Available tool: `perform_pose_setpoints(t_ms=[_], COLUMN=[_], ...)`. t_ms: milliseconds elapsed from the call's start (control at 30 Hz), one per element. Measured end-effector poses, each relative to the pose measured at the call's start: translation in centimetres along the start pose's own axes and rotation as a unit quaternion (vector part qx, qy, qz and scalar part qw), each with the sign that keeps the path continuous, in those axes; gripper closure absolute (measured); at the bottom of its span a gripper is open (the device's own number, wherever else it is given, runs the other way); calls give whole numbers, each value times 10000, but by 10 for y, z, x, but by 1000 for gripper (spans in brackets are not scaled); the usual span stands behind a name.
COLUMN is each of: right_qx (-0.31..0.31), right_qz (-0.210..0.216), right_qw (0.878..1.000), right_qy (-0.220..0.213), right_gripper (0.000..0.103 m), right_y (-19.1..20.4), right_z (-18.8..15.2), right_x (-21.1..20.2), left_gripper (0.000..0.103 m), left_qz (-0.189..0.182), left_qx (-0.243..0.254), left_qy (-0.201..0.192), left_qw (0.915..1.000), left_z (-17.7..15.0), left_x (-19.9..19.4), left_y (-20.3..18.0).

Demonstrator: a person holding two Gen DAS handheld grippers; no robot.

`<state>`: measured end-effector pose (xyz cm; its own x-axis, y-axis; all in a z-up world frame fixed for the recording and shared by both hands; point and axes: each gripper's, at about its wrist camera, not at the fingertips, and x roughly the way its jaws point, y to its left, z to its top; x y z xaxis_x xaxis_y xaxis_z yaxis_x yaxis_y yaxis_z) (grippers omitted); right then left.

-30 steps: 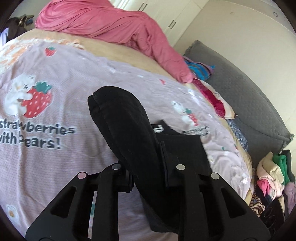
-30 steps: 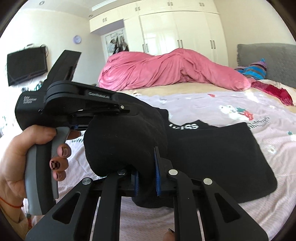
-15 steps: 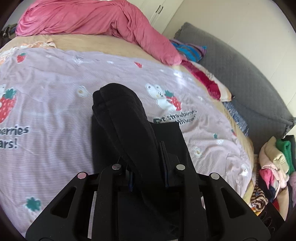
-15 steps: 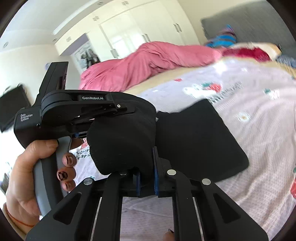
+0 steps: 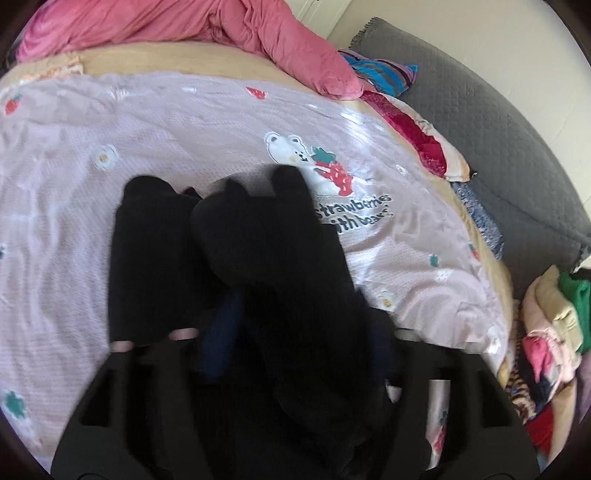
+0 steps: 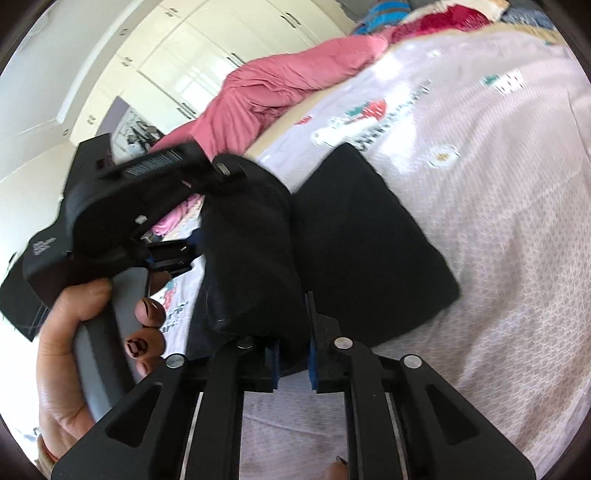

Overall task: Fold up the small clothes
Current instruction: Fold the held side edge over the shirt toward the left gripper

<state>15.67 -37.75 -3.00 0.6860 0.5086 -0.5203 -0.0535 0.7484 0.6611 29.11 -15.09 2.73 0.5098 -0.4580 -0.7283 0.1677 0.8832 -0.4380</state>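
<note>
A small black garment lies partly folded on the pink strawberry-print bedspread. In the left wrist view my left gripper has its jaws spread, with a bunched black fold draped between and over them; the image is blurred. In the right wrist view my right gripper is shut on a rolled black edge of the garment, with the flat part lying to the right. The left gripper's body and the hand holding it sit at the left.
A pink duvet is heaped at the far side of the bed. Pillows and a grey headboard cushion lie at the right. A pile of clothes sits beside the bed at the lower right. White wardrobes stand behind.
Both grippers have carried the black fold further across the garment toward the right side of the bed. The left gripper's jaws have spread apart and the fold now lies loosely over them.
</note>
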Motion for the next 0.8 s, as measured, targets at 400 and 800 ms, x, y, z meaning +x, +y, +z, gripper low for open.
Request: perform_pose_setpoints(t_ms=[400, 800], right_qx=[670, -263], right_qz=[732, 53], right_qw=[9928, 9908], right_qy=[676, 1325], right_gripper=[27, 62], right_y=[-32, -10], right_z=[27, 88], right_x=[-8, 52], left_gripper=[32, 31], left_qz=[751, 781], left_qx=[345, 525], left_qy=[-410, -273], left_qw=[9957, 9952], left_z=[-29, -56], left_x=[-31, -25], left_y=[37, 52])
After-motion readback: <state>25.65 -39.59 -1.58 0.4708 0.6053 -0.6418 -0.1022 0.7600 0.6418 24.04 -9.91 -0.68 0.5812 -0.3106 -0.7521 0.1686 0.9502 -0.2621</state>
